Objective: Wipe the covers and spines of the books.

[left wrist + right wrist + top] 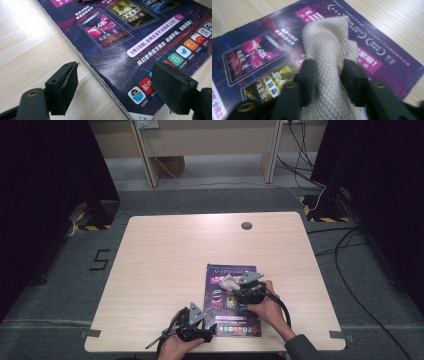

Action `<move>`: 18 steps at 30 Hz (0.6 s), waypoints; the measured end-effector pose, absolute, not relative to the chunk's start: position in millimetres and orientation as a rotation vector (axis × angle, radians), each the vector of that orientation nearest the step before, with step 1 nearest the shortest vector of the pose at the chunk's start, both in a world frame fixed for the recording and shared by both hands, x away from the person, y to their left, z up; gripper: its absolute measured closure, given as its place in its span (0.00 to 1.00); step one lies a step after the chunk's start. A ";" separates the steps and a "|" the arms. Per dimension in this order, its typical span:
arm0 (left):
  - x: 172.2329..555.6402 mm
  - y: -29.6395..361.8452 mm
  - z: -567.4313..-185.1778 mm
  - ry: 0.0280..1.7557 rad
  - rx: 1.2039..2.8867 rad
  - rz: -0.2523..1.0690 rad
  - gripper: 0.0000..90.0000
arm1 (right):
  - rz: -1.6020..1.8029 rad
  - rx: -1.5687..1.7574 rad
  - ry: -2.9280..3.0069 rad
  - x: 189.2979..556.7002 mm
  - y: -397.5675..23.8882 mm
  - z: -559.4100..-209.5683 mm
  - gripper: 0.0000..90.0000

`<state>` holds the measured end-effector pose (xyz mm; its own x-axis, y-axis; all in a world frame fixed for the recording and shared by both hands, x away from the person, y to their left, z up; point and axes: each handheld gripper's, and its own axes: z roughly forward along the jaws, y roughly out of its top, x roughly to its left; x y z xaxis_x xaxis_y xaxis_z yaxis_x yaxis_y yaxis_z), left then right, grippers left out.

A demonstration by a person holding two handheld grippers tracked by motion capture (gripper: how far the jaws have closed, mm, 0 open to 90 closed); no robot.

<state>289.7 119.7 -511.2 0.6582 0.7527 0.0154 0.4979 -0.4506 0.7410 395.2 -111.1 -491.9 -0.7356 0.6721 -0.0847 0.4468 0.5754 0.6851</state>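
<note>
The high view looks forward and down on the whole table (165,270) from above. The left gripper view sits low and close over the magazine (140,47) near corner. The right gripper view looks closely along the same magazine (262,57) cover.

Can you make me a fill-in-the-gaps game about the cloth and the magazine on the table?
1. The beige cloth sits between the jaws of the ____ gripper.
2. The cloth lies on top of the ____.
3. The magazine lies flat on a wooden ____.
4. The left gripper has its jaws ____.

Missing words: right; magazine; table; open
</note>
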 end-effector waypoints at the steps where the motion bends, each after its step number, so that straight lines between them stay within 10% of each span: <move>1: 289.6 119.4 -510.8 0.951 2.153 0.458 0.25 | 0.954 0.923 2.472 394.8 -112.3 -490.5 0.59; 18: 287.9 117.8 -510.6 0.921 2.163 0.488 0.24 | 0.855 0.797 2.471 391.8 -115.1 -493.4 0.73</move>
